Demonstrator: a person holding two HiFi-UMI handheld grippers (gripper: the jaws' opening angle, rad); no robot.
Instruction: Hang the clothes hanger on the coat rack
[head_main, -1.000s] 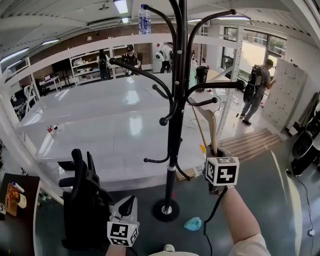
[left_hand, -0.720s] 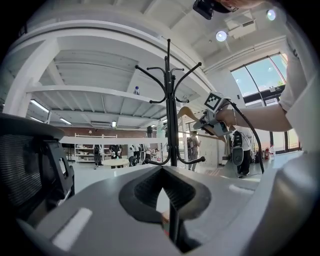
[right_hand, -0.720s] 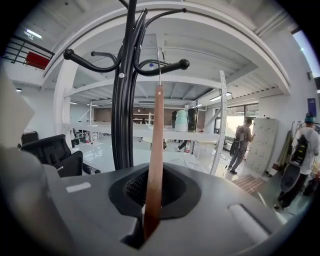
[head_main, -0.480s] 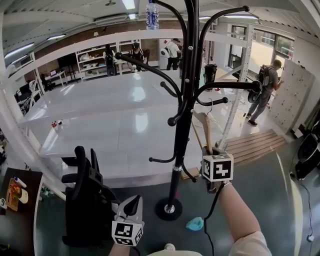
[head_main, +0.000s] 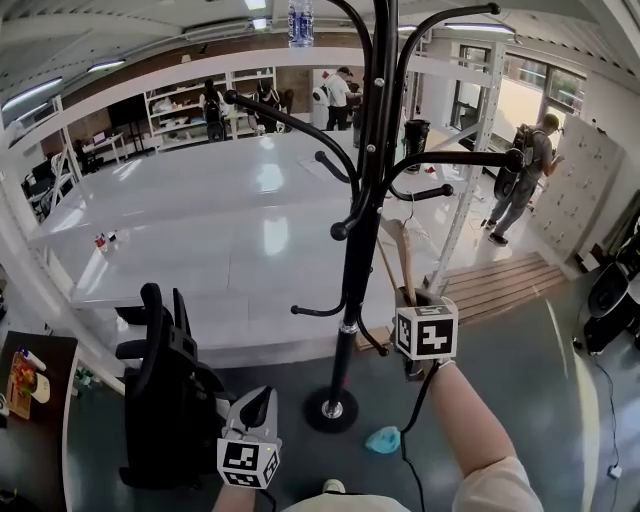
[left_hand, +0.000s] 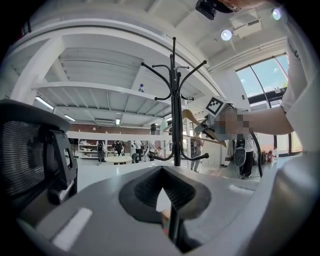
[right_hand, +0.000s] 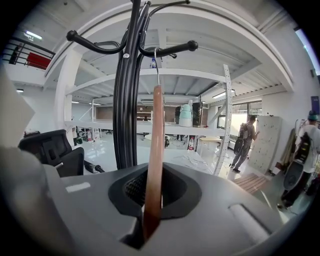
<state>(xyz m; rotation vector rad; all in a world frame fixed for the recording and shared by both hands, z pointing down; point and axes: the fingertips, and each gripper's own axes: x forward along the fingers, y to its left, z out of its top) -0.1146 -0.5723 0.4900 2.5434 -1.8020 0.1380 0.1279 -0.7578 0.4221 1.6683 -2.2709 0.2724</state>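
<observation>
Honestly, from where I'm standing, here's how it's looking. Closest in, the left gripper (head_main: 256, 412) is hanging low beside the black office chair (head_main: 165, 400), jaws pressed together with nothing in them. My guess is it's just being parked out of the way, since this is a one-hand job.

A bit further out, the right gripper (head_main: 412, 300) is reaching up next to the coat rack (head_main: 352, 270). It's clamping the bottom of the wooden clothes hanger (right_hand: 154, 150), so the hanger is standing nearly upright with its wire hook (right_hand: 158, 70) on top. Gripping it low is making sense to me, because that's putting the hook level with the short rack arm (right_hand: 172, 49) with the ball end. The hook is sitting right by that arm, but I'm not managing to tell whether it's over it, so I'm calling the hanging unfinished.

As for writing, I'm not seeing any I can read. The marker cube (head_main: 427, 332) on the right gripper is only showing black-and-white squares, no letters. Further up and back, a water bottle (head_main: 301, 22) is standing on the white upper shelf, and its blue label is too small to read. Way at the back, a person with a backpack (head_main: 527, 170) is facing a white wall panel.
</observation>
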